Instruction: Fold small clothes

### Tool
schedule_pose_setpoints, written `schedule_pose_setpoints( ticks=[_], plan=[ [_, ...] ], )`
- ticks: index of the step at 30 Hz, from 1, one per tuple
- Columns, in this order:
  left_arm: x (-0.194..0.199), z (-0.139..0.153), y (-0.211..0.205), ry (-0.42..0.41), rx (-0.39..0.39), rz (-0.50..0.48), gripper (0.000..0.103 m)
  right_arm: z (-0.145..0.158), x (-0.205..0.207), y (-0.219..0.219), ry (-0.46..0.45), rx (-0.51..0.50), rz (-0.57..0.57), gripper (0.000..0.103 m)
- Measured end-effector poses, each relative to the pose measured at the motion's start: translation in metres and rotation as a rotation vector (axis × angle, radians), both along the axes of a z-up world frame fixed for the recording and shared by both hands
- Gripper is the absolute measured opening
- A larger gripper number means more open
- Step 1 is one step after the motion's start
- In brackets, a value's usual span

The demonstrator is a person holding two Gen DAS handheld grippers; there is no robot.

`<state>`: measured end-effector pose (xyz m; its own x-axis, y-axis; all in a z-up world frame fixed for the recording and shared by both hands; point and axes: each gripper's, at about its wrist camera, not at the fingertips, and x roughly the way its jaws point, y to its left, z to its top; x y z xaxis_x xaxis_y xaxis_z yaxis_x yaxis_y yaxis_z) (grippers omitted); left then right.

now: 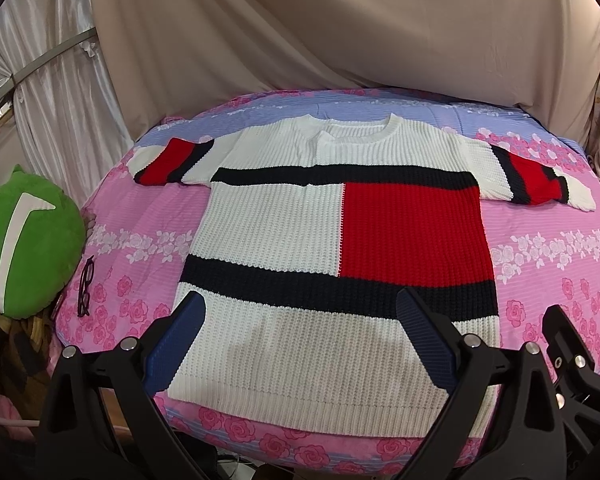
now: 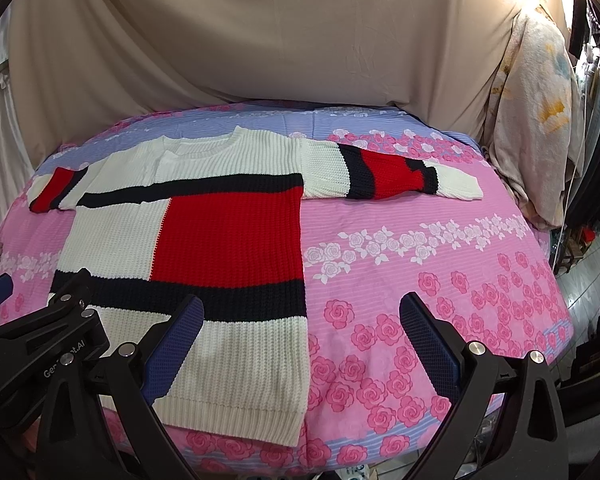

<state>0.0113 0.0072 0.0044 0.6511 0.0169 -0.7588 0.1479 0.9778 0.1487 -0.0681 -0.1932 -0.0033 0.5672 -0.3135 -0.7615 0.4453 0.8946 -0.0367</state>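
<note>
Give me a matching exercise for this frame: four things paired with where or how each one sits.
Things:
1. sweater
2. glasses
3. green cushion
4. left gripper

States:
A. off the bed's left edge
B. open, above the hem
C. spread flat, sleeves out
D. on the sheet, left of the sweater

Pairs: 1-C, 2-D, 3-A, 4-B

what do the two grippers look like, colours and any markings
Both are matte black plastic frames with silver round bolts and ribbed dark blue finger pads. The left gripper carries partly hidden white lettering on its body in the right wrist view. The right gripper matches.
</note>
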Motion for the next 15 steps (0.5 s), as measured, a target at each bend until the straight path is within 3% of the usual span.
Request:
schedule_pose_setpoints(
  ticks=[15],
  plan=[
    [-0.0004, 0.0002, -0.0005, 0.000, 0.001, -0.001, 0.094, 0.0001, 0.0017, 0.0006, -0.001, -0.003, -0.001, 0.097]
  ],
)
